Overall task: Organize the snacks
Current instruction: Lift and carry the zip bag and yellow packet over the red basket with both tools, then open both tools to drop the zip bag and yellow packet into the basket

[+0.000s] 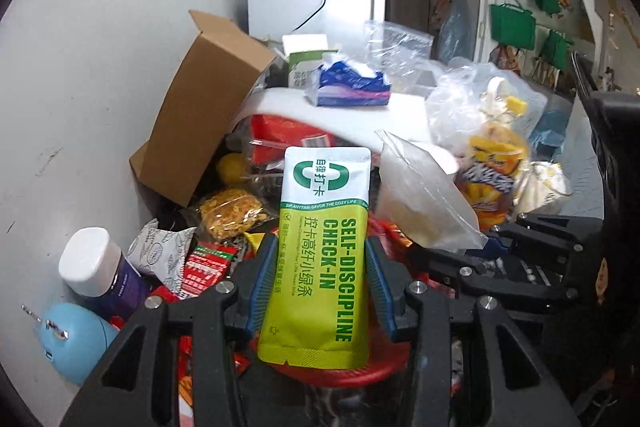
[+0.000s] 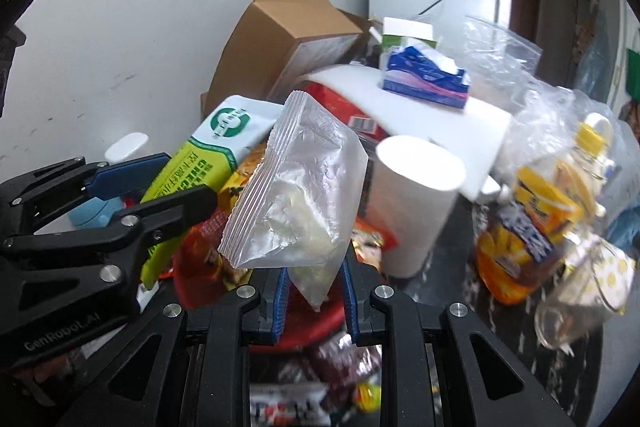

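The flat green-and-white foil snack sachet (image 1: 322, 247) stands upright, pinched across its lower half by the left gripper (image 1: 322, 291), above a red plastic basket (image 1: 332, 377) amid heaped snacks. Beside it, the right gripper (image 2: 314, 291) clamps the corner of a clear zip bag (image 2: 296, 195). Keep both grips firm and the packets apart, I'd judge, lowering each into the basket without snagging.

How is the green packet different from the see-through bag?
The green and white packet is opaque with printed words; the clear bag shows pale contents inside. The packet looks flat and smooth; the bag is puffy and crinkled. The left gripper holds the packet, the right gripper the bag. Both are held up over the snack pile.
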The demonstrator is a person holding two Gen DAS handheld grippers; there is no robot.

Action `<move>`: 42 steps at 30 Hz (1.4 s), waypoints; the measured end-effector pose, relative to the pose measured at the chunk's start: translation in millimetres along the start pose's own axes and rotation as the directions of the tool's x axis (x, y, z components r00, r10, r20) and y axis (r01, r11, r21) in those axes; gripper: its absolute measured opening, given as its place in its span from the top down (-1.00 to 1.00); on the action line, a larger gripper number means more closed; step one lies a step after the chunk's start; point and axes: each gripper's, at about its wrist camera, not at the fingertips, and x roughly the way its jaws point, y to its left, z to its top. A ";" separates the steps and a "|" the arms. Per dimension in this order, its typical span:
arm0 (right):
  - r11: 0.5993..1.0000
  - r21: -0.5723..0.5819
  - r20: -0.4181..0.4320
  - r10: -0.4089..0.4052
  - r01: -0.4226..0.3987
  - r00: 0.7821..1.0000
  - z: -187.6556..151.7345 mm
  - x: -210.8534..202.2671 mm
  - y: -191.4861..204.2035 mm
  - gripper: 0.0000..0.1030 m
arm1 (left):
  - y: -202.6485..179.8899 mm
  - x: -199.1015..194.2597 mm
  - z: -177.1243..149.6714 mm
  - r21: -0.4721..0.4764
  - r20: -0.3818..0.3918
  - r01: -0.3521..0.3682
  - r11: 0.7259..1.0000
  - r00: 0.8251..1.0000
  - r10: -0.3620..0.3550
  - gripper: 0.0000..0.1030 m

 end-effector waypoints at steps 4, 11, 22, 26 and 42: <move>1.000 0.001 -0.009 0.025 -0.025 1.000 3.5 22.3 0.6 0.54 | 6.5 11.7 -1.1 0.001 -0.021 -0.025 1.000 0.999 0.025 0.17; 1.000 0.005 -0.037 0.010 -0.010 0.999 -1.9 36.7 -2.7 -0.24 | 8.5 21.5 -7.1 -0.021 -0.045 -0.008 1.000 0.999 0.007 0.14; 0.998 -0.012 -0.039 -0.054 0.054 0.998 -6.0 21.8 0.9 -0.36 | 3.0 20.8 -7.8 0.007 -0.076 -0.007 1.000 0.997 0.007 0.06; 0.997 0.002 -0.054 -0.077 0.077 0.996 -10.4 18.2 -2.1 -0.36 | 2.0 24.4 -8.6 -0.006 -0.104 -0.008 1.000 0.995 0.008 -0.20; 0.995 0.028 -0.044 -0.097 0.098 0.994 -17.3 -8.9 -6.2 -0.36 | -15.0 -5.4 -5.2 0.029 -0.063 -0.009 1.000 0.998 0.011 -0.25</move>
